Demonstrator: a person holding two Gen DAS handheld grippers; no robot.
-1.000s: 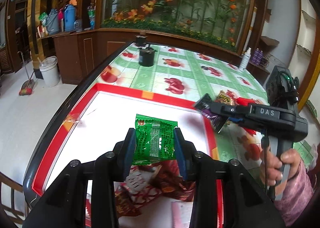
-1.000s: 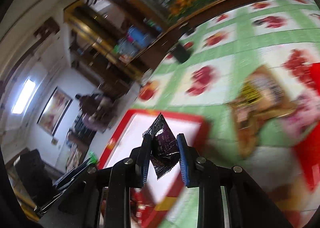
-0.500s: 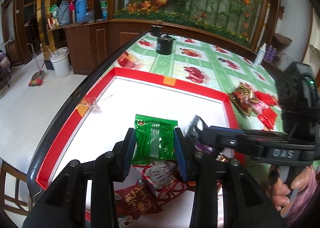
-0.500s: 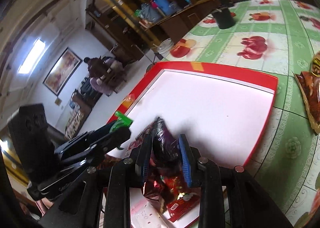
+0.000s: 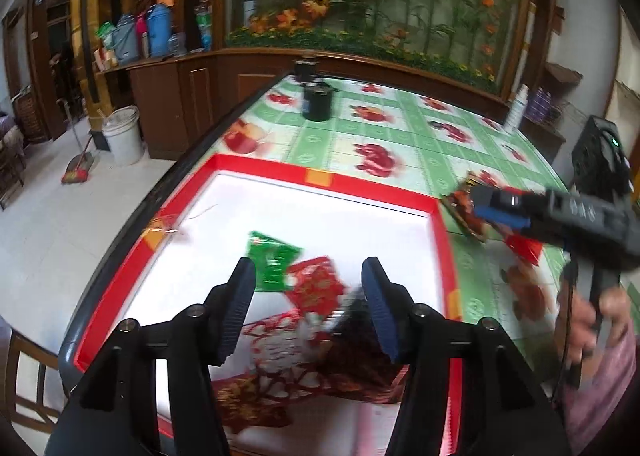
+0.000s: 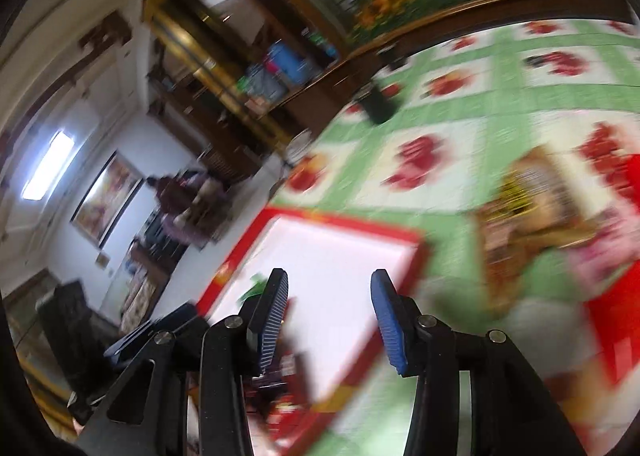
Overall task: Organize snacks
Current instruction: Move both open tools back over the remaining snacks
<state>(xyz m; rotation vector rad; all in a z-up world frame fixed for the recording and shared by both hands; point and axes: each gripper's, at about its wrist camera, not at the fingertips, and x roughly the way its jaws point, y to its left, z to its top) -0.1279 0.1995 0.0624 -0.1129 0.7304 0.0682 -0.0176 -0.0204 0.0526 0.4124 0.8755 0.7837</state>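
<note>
A red-rimmed white tray (image 5: 372, 189) lies on the table. In it are a green snack packet (image 5: 270, 259), a red packet (image 5: 316, 288), a dark packet (image 5: 352, 312) and red patterned packets (image 5: 280, 372) near its front. My left gripper (image 5: 307, 310) is open and empty above them. My right gripper (image 6: 329, 327) is open and empty, over the tray's right rim (image 6: 416, 252); it shows in the left wrist view (image 5: 500, 208) at the right. More snack packets (image 5: 466, 208) lie on the table right of the tray; a brown packet (image 6: 528, 200) shows blurred.
The table has a green and white fruit-print cloth (image 5: 400, 136). A black canister (image 5: 317, 102) stands at its far end, a white bottle (image 5: 514, 112) at the far right. The table's left edge drops to the floor with a white bucket (image 5: 122, 134).
Both grippers have opened. The green packet left my left gripper and lies in the tray. The dark packet left my right gripper, which has swung right, away from the tray.
</note>
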